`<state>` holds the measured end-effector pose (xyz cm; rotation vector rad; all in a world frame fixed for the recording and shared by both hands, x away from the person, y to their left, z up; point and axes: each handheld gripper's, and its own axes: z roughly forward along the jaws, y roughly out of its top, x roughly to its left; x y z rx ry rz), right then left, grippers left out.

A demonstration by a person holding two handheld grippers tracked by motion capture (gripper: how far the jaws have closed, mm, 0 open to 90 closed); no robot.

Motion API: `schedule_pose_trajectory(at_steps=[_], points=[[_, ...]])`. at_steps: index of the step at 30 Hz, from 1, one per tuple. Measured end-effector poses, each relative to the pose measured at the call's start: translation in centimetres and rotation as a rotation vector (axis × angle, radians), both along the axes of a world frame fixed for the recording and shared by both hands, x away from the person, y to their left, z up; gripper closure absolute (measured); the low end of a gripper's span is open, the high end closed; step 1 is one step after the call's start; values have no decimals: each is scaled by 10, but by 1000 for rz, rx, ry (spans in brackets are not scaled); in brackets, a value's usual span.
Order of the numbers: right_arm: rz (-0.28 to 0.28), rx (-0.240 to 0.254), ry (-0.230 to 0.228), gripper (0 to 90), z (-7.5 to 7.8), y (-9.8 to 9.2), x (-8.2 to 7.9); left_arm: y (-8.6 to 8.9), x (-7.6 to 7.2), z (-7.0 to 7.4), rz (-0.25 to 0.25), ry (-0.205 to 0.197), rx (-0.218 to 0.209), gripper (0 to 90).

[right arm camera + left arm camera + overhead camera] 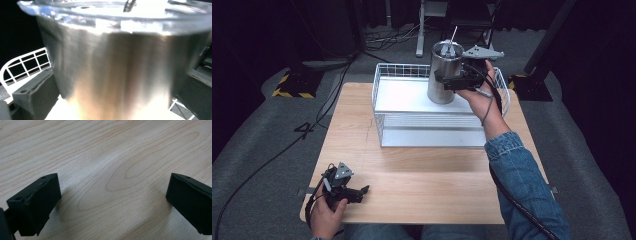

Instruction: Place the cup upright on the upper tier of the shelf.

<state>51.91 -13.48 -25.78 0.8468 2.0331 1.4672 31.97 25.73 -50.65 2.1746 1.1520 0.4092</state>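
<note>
High view, one steel cup [443,75], one wire basket [384,95], two hand-held grippers.

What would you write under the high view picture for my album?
The right gripper clamps a steel cup in the white wire basket; the left gripper rests open on the wooden table.

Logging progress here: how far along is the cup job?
Done: the steel cup is gripped by the right gripper over the wire basket. In hand: whether it is going in or coming out is unclear. Left: the release. The left gripper rests open on the table.
</note>
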Motion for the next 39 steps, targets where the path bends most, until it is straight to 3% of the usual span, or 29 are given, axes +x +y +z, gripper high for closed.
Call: schedule_pose_trajectory(at_steps=[12, 19, 21, 25, 31, 39], points=[[31, 23, -3, 0, 8, -24, -21, 0, 0, 0, -2, -1, 2, 2], [45, 0, -25, 0, 21, -35, -42, 0, 0, 0, 0, 3, -2, 2], [62, -4, -36, 0, 27, -40, -55, -1, 1, 0, 6, -4, -5, 2], [83, 11, -43, 0, 31, -47, -70, -1, 2, 0, 10, -5, -2, 1], [97, 14, -47, 0, 31, -58, -87, -1, 4, 0, 12, -4, 5, 2], [105, 9, -33, 0, 19, -82, -109, -2, 5, 0, 25, -1, -8, 2]])
